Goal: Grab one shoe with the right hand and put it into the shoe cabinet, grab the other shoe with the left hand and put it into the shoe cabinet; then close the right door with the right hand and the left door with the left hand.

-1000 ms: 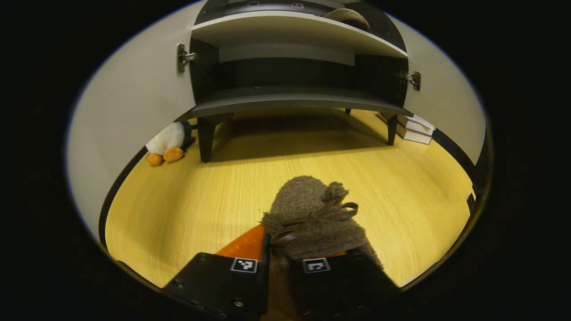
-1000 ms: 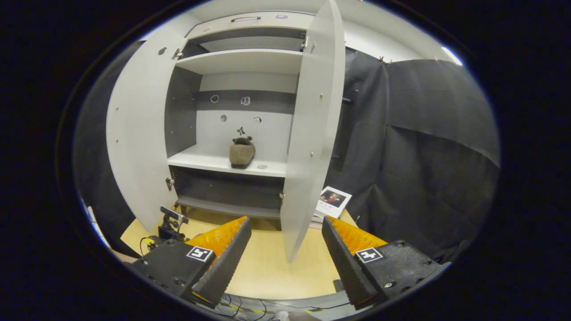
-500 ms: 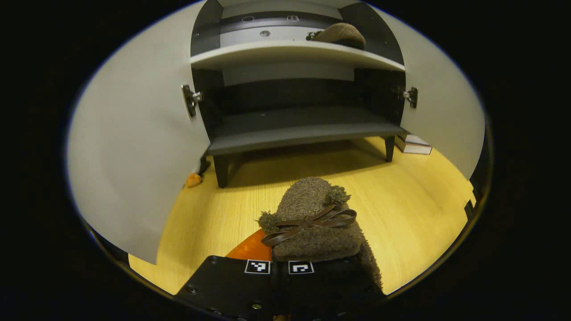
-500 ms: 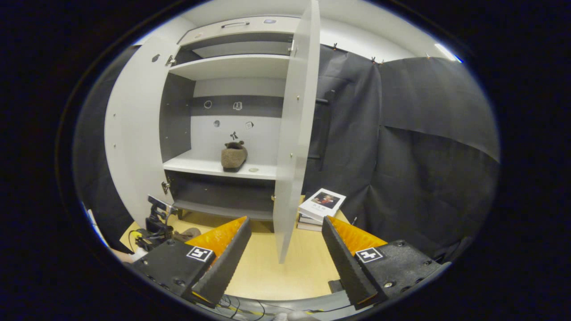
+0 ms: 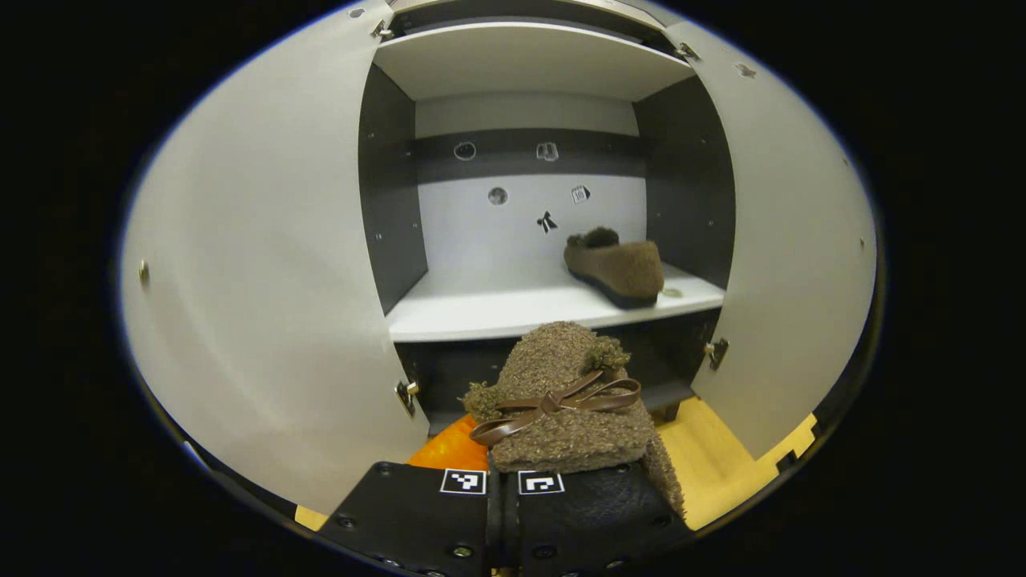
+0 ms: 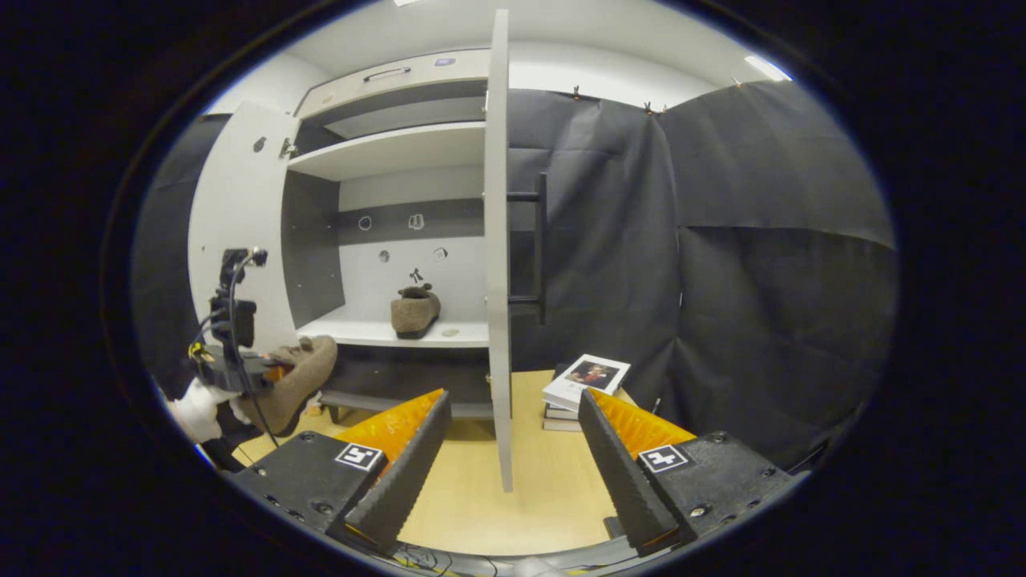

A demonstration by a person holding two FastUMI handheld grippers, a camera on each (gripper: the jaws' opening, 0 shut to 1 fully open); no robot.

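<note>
Fuzzy brown slipper [image 5: 565, 401] clamped in left gripper [image 5: 501, 481], facing cabinet shelf [image 5: 497, 308]; second slipper [image 5: 616, 268] on shelf at 2 o'clock. Right gripper [image 6: 513, 449] wide open, empty.

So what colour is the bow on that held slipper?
Dark brown bow on fuzzy lighter brown slipper; left gripper view.
</note>
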